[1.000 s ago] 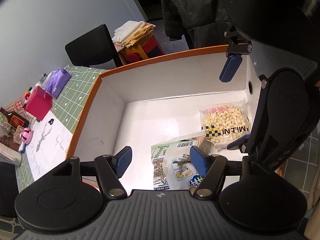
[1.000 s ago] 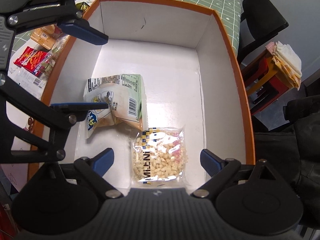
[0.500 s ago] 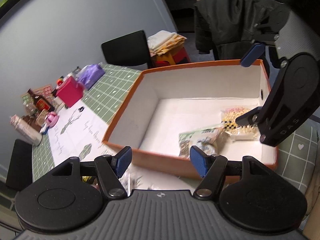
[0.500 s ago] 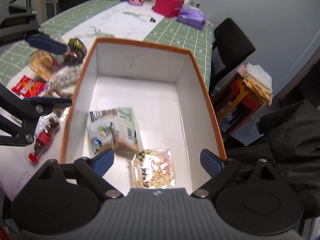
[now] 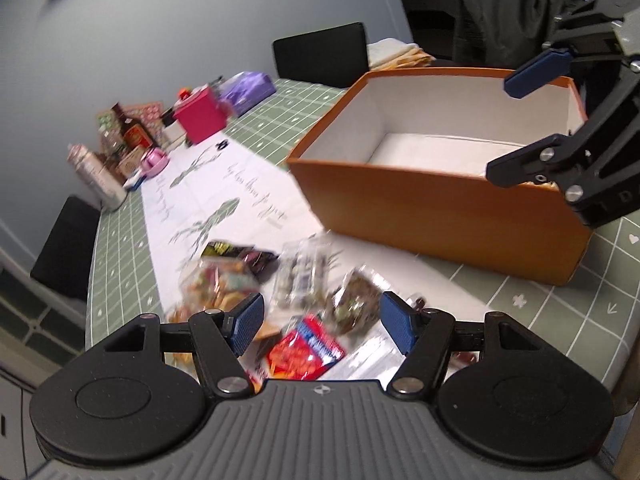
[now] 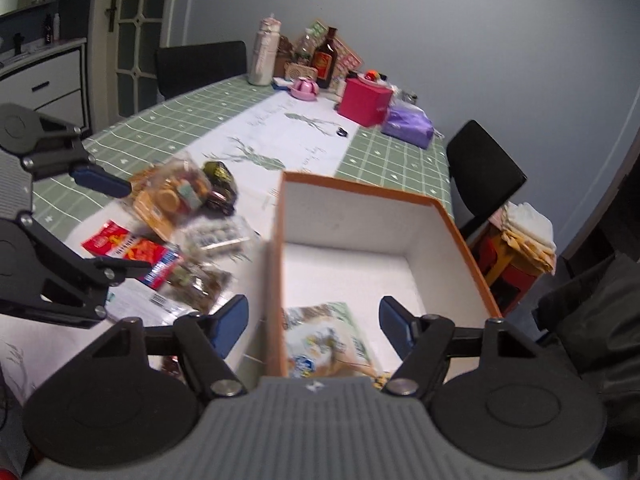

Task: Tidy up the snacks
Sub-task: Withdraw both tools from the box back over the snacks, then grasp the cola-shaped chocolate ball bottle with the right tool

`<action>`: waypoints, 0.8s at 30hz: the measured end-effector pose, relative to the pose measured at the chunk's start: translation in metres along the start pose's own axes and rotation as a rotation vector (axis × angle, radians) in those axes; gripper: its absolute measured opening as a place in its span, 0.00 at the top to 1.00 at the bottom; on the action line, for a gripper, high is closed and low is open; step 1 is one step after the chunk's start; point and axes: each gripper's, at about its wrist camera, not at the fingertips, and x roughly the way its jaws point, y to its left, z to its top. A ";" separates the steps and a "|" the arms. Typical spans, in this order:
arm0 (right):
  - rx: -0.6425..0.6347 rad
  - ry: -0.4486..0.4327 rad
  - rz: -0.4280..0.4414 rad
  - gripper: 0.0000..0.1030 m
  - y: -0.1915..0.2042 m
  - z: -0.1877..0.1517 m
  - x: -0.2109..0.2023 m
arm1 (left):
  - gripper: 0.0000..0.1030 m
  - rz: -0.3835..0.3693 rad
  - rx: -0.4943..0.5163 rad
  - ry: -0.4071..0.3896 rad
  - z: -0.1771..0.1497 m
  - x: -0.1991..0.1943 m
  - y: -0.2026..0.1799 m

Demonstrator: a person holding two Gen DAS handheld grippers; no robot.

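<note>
The orange box [image 5: 440,208] with white inside stands on the green checked table [image 5: 120,240]. A green snack bag [image 6: 328,332] lies on the floor of this orange box [image 6: 276,280]. Left of the box is a pile of loose snacks: a red packet [image 5: 304,352], a cookie bag [image 6: 172,196], a black packet [image 6: 218,178] and a brown packet [image 6: 196,280]. My left gripper [image 5: 322,322] hangs open and empty over the pile. My right gripper [image 6: 312,326] hovers over the box's near left corner, its jaws closing with nothing held.
At the table's far end stand a pink box [image 6: 364,100], a purple pack [image 6: 408,124], bottles [image 6: 326,58] and a white flask [image 6: 264,56]. Black chairs [image 6: 480,168] flank the table. A red stool with folded cloth [image 6: 524,240] and a dark jacket [image 6: 592,312] are on the right.
Both grippers have pulled back out of the box. The left one swung left over the loose snacks. The right one rose, and its jaws are narrower.
</note>
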 end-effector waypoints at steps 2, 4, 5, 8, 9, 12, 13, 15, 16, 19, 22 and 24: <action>0.001 -0.019 0.004 0.32 0.013 -0.001 0.001 | 0.24 -0.008 -0.049 0.004 -0.013 0.001 0.009; 0.011 -0.032 0.014 0.32 0.026 -0.005 0.002 | 0.24 -0.018 -0.092 0.007 -0.027 0.002 0.017; 0.020 -0.035 0.020 0.32 0.033 -0.008 0.004 | 0.24 -0.020 -0.103 0.005 -0.034 0.003 0.019; 0.039 -0.037 0.042 0.34 0.053 -0.018 0.012 | 0.24 -0.033 -0.113 -0.010 -0.051 0.003 0.022; 0.045 -0.033 0.049 0.37 0.059 -0.022 0.016 | 0.24 -0.044 -0.112 -0.011 -0.057 0.003 0.021; 0.082 -0.011 0.064 0.40 0.075 -0.034 0.029 | 0.24 -0.066 -0.103 -0.007 -0.070 0.007 0.018; 0.092 0.001 0.068 0.41 0.079 -0.038 0.034 | 0.24 -0.071 -0.098 -0.006 -0.075 0.009 0.016; 0.104 0.028 0.076 0.44 0.086 -0.044 0.043 | 0.24 -0.086 -0.096 -0.008 -0.083 0.013 0.015; 0.108 0.039 0.084 0.44 0.090 -0.047 0.048 | 0.24 -0.095 -0.101 -0.007 -0.088 0.016 0.016; 0.118 0.066 0.092 0.44 0.094 -0.054 0.059 | 0.24 -0.097 -0.123 -0.007 -0.097 0.021 0.018; 0.138 0.091 0.098 0.44 0.093 -0.060 0.070 | 0.24 -0.112 -0.124 -0.031 -0.101 0.022 0.020; 0.154 0.106 0.108 0.44 0.091 -0.063 0.077 | 0.24 -0.127 -0.125 -0.042 -0.102 0.025 0.020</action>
